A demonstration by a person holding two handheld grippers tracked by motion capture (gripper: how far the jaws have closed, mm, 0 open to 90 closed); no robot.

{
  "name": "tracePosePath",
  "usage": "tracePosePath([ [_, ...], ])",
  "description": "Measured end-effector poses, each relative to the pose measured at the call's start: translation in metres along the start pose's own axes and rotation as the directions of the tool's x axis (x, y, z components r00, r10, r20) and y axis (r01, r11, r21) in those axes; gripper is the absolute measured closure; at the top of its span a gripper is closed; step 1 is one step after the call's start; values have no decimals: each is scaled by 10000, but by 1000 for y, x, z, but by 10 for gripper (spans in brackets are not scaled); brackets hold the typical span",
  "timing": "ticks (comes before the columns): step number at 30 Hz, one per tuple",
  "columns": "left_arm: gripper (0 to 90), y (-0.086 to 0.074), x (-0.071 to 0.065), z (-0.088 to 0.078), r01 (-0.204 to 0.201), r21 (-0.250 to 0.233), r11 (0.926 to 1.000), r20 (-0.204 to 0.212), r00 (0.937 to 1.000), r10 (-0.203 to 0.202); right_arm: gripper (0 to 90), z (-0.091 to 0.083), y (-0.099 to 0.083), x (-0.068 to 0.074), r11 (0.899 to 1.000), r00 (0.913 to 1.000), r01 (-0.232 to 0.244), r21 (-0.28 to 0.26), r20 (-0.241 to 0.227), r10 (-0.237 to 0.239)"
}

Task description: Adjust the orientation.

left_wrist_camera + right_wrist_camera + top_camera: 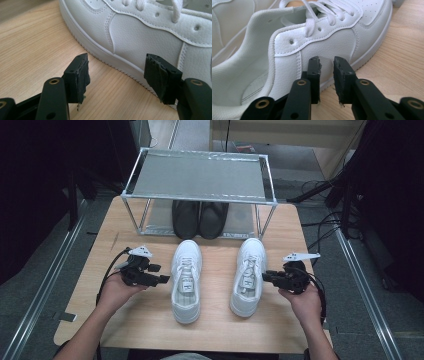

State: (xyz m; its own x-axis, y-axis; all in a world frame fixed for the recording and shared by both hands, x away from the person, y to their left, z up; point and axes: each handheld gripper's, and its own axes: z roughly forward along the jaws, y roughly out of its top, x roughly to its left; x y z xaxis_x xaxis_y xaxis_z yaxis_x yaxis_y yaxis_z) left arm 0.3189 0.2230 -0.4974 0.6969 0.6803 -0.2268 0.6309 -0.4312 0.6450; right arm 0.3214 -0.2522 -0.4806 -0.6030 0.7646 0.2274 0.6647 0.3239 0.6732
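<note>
Both forearms entered from the bottom edge, angled inward. The left gripper [161,273] sat just left of the left white sneaker [186,280], jaws spread wide. The right gripper [266,277] stood against the right white sneaker [248,276], jaws narrowly parted, holding nothing. Both sneakers lay at centre frame, long axes vertical, toes toward the shoe rack [196,174] at upper centre.

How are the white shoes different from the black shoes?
The white shoes sit out on the open table, while the black shoes sit under the metal shelf. The white shoes stand apart with a gap; the black shoes stand close together. The white shoes show laces. Both pairs point the same way.
</note>
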Motion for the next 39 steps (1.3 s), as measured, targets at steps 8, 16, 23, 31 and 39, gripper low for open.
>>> tracePosePath([
  [8,368,-4,0,-2,69,5,10000,-1,10000,-69,826,3,2,0,10000,9996,-40,81,-273,42],
  [16,367,-9,-1,-3,186,39,9998,-78,9998,-186,832,7,6,-5,9996,9998,-162,224,-101,164],
  [23,367,-14,-1,-7,277,90,9996,-152,9995,-275,840,14,13,-9,9996,9998,-142,249,144,139],
  [31,367,-21,-2,-11,391,102,9992,-249,9989,-388,848,23,20,-3,9993,9994,265,247,215,-270],
  [39,366,-26,-2,-14,514,79,9986,-347,9981,-511,848,30,27,1,9986,9991,415,329,81,-418],
])
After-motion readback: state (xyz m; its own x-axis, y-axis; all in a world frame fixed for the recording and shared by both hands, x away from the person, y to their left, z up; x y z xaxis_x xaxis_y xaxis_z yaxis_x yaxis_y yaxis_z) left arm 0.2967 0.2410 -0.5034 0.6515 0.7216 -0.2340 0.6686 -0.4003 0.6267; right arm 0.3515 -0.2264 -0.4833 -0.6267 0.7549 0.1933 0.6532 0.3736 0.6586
